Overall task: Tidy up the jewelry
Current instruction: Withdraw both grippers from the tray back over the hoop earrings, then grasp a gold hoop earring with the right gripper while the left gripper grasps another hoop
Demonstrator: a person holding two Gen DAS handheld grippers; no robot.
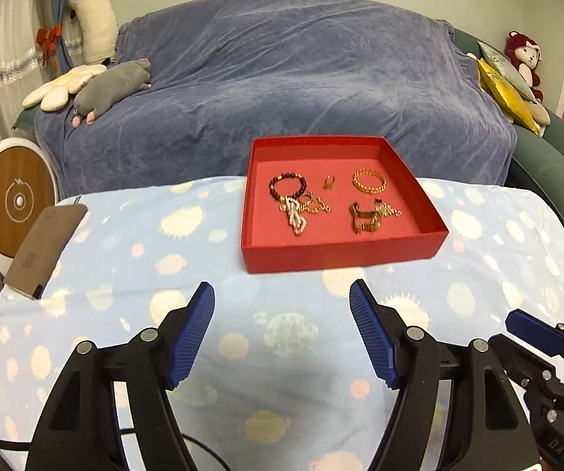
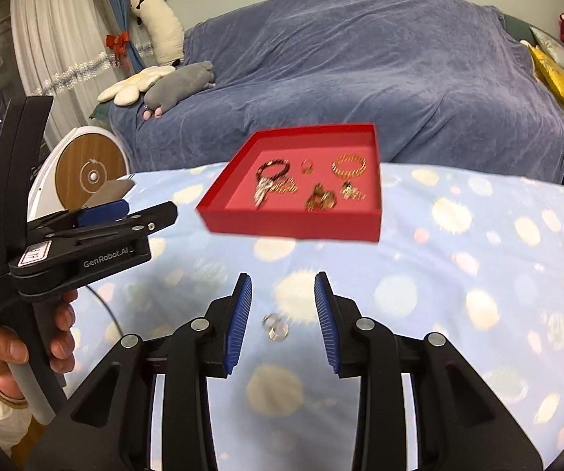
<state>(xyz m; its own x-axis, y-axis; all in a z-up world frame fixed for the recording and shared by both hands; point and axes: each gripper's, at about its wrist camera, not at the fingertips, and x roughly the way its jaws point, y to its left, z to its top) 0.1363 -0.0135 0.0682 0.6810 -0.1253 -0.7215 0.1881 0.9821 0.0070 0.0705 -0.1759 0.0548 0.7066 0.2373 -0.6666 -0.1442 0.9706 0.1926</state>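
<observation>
A sofa draped in a blue-grey throw (image 1: 282, 70) is seen behind a table covered by a pale blue cloth printed with planets and suns (image 1: 125, 259). On this cloth, at the far edge, a shallow red tray (image 1: 344, 253) is set, seen at about twelve o'clock from the left gripper (image 1: 282, 294) and slightly left of twelve from the right gripper (image 2: 283, 284). Inside the tray a dark beaded bracelet (image 1: 287, 187) is laid at ten o'clock, a small ring (image 1: 329, 182) near twelve, a gold bangle (image 1: 369, 181) at two o'clock, a white bead strand tangled with a gold chain (image 1: 296, 214) at seven, and a heap of gold chain (image 1: 368, 218) at five. A pair of small silver rings (image 2: 276, 326) is seen lying on the cloth between the right gripper's blue pads (image 2: 238, 325), touching neither pad; the view there is slightly blurred. The right gripper is held partly open and nothing is gripped. The left gripper is spread wide and is likewise empty, hovering over bare cloth short of the tray. A brown card (image 1: 44, 245) is seen at the table's nine o'clock edge, and plush toys (image 1: 113, 86) are piled on the sofa's left arm.
</observation>
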